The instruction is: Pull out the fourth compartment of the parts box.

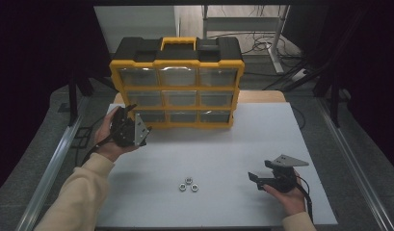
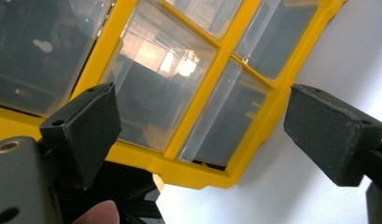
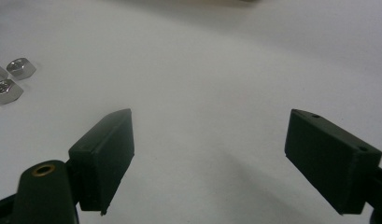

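Note:
A yellow and black drawer cabinet (image 1: 177, 82) with clear drawers stands at the back of the white table. My left gripper (image 1: 130, 121) is held up close to its lower left corner, jaws wide open and empty; the clear drawers (image 2: 167, 81) sit just beyond its pads (image 2: 83, 128). Three steel nuts (image 1: 189, 185) lie together on the table's front middle, also seen far left as nuts (image 3: 9, 81) in the right gripper view. My right gripper (image 1: 260, 178) rests low at the front right, open, pointing left toward the nuts, nothing between its jaws.
The white table top (image 1: 223, 149) runs between metal rails at both sides. Cables and a table leg lie on the floor behind the cabinet. A sleeve (image 1: 79, 197) comes in at the bottom left.

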Demonstrator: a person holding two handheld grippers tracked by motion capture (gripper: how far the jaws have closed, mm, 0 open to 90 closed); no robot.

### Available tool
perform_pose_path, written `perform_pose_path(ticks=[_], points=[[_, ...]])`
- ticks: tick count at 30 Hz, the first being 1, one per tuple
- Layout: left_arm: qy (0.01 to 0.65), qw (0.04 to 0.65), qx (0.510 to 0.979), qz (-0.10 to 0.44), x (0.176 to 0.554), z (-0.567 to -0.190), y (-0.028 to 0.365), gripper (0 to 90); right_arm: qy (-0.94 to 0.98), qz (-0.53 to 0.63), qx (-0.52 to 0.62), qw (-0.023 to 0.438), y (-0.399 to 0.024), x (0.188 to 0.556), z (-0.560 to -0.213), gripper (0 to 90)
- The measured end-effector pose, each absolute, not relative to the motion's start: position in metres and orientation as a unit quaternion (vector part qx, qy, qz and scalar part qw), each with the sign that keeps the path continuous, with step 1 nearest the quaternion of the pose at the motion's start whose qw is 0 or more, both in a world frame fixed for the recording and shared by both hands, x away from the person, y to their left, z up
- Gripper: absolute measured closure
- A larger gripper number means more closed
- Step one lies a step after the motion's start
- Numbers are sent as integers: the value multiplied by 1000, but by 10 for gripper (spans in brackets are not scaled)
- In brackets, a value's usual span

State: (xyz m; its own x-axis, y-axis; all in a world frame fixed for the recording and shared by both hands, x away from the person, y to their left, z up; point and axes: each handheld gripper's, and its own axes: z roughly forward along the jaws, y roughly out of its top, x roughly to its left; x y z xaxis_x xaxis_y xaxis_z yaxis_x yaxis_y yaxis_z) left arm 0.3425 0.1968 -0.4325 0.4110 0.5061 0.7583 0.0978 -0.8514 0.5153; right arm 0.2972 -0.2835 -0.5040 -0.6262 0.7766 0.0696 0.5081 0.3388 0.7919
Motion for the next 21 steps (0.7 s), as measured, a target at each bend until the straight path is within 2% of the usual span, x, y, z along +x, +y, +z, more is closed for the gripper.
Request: perform_pose_path(ticks=[21], points=[[194,182,815,514,360,-436,198,120,801,413,401,161,-284,297,-505,165]])
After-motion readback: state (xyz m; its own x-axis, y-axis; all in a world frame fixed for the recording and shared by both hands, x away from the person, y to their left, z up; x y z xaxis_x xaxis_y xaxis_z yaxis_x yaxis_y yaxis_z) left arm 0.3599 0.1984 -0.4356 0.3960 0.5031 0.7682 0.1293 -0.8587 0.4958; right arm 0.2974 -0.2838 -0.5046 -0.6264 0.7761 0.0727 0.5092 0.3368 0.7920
